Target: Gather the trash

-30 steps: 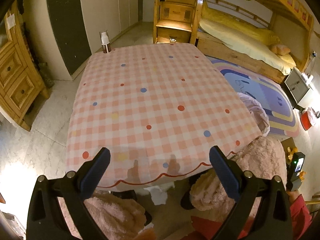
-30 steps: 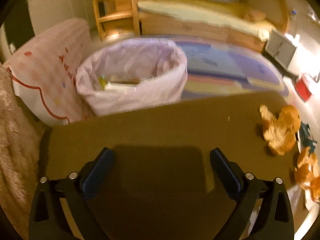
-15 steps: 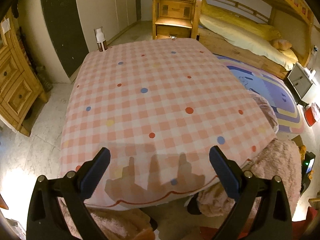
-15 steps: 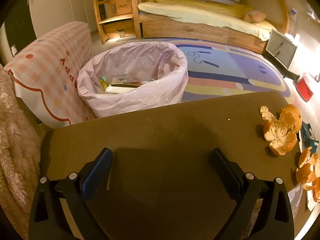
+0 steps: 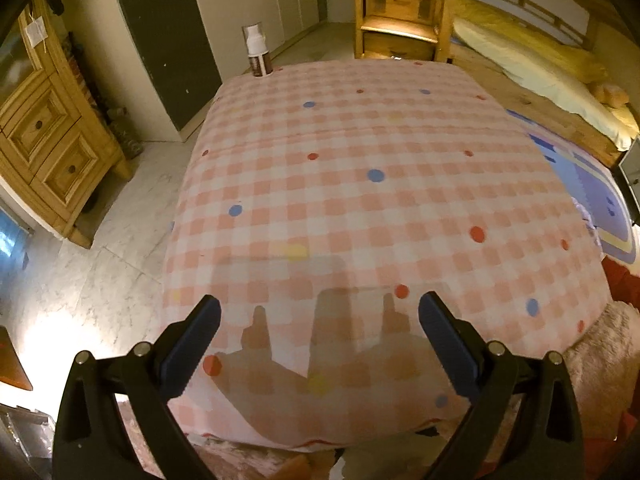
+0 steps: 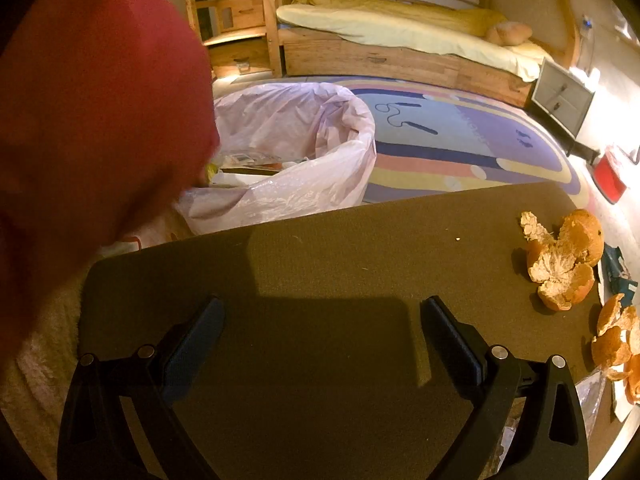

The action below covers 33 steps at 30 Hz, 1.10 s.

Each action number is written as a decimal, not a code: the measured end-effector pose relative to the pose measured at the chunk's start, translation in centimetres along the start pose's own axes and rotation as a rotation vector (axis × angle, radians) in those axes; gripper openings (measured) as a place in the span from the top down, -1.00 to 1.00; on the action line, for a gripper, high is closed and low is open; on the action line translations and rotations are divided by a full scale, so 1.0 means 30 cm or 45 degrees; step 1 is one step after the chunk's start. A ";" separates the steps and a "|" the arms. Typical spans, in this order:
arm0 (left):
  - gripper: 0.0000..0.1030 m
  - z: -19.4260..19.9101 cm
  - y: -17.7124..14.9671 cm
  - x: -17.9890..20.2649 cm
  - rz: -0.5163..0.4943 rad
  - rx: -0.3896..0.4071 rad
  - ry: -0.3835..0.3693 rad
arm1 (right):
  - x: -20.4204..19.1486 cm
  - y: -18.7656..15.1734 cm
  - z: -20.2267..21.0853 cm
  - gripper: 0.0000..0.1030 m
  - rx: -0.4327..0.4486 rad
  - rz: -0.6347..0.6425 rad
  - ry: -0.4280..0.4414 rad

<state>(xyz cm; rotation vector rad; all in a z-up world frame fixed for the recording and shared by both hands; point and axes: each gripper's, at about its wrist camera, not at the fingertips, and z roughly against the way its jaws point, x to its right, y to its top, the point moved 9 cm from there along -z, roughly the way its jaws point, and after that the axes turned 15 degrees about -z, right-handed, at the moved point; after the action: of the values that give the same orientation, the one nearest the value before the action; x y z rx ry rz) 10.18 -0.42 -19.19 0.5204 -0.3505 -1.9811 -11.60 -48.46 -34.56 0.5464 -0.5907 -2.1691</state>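
Since a moment ago, a red sleeve (image 6: 92, 120) is newly filling the left of the right wrist view, hiding part of the lined trash bin (image 6: 320, 160). Over the checked bench (image 5: 360, 200) the left claw (image 5: 320, 344) is hanging wide open and empty, a bottle (image 5: 258, 54) standing at the far corner. Over the dark bench (image 6: 340, 280) the right claw (image 6: 320, 344) is gaping empty too; orange peels (image 6: 560, 264) are lying near its right edge.

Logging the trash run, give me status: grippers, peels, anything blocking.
Left gripper open, empty, over checked tablecloth. Right gripper open, empty. Orange peels on brown tabletop. Red sleeve partly hides bin.
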 end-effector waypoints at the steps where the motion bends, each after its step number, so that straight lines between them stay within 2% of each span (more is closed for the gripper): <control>1: -0.87 -0.005 0.000 -0.003 0.002 -0.005 0.004 | 0.000 0.000 0.000 -0.88 0.000 0.000 0.000; 6: -0.87 -0.028 0.024 -0.018 0.004 -0.013 0.043 | 0.003 0.000 0.005 -0.88 -0.001 -0.002 -0.003; 14: -0.87 -0.039 0.022 -0.026 0.007 -0.024 0.043 | 0.007 0.000 0.010 -0.88 0.000 -0.003 -0.002; 22: -0.87 0.033 0.058 -0.029 0.032 0.104 0.002 | 0.010 0.009 0.005 -0.88 0.000 -0.004 0.000; 28: -0.87 0.140 0.010 -0.065 0.097 0.204 -0.042 | 0.009 0.011 0.004 -0.88 0.000 -0.003 -0.001; 31: -0.87 0.204 -0.027 -0.132 0.148 0.262 0.005 | 0.005 0.009 0.005 -0.88 0.000 -0.003 -0.001; 33: -0.87 0.244 -0.060 -0.202 0.198 0.289 0.081 | 0.005 0.008 0.005 -0.88 0.000 -0.003 0.000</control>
<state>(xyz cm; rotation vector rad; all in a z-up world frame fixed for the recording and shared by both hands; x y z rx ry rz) 7.49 5.96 -12.43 0.6779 -0.5630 -1.7802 -11.62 -48.68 -34.33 0.5470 -0.5908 -2.1711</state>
